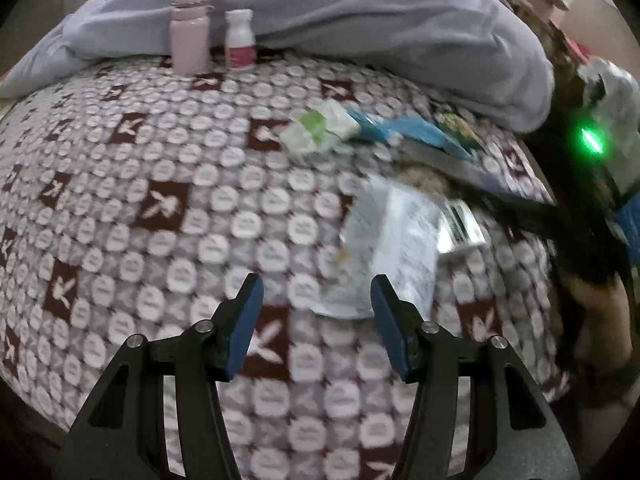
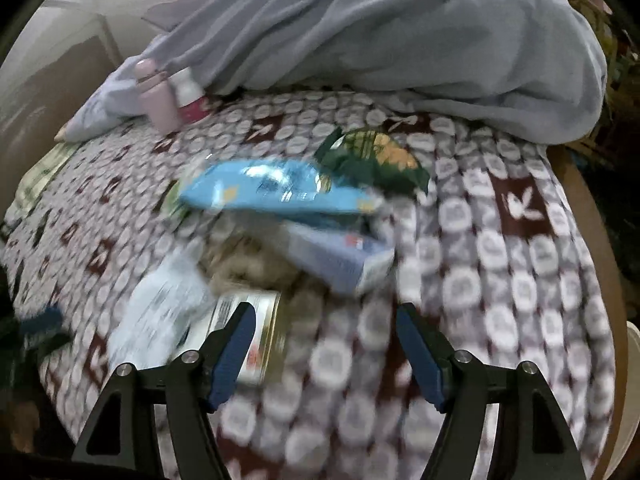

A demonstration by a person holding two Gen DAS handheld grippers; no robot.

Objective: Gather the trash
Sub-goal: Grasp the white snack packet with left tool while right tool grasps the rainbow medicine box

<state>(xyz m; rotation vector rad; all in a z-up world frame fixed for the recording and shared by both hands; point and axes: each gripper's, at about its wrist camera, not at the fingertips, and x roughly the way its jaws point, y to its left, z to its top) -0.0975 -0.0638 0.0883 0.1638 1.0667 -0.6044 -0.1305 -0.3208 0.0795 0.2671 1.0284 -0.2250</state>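
Note:
Trash lies in a loose pile on a patterned bedspread (image 1: pixel 168 208). In the left wrist view I see a white printed wrapper (image 1: pixel 388 248), a green and white packet (image 1: pixel 320 128) and a blue packet (image 1: pixel 420 134). My left gripper (image 1: pixel 316 296) is open and empty, just short of the white wrapper. In the right wrist view the blue packet (image 2: pixel 276 192), a dark green snack bag (image 2: pixel 376 160), a pale purple box (image 2: pixel 340 260), the white wrapper (image 2: pixel 160 312) and a flat barcoded pack (image 2: pixel 256 320) show. My right gripper (image 2: pixel 326 324) is open and empty, above the bedspread (image 2: pixel 500 280) beside the pile.
A pink bottle (image 1: pixel 189 28) and a white bottle with a pink label (image 1: pixel 239 38) stand at the far side by a rumpled grey-blue blanket (image 1: pixel 380 28). The other gripper's body with a green light (image 1: pixel 588 140) is at the right. The bed's wooden edge (image 2: pixel 588 216) runs along the right.

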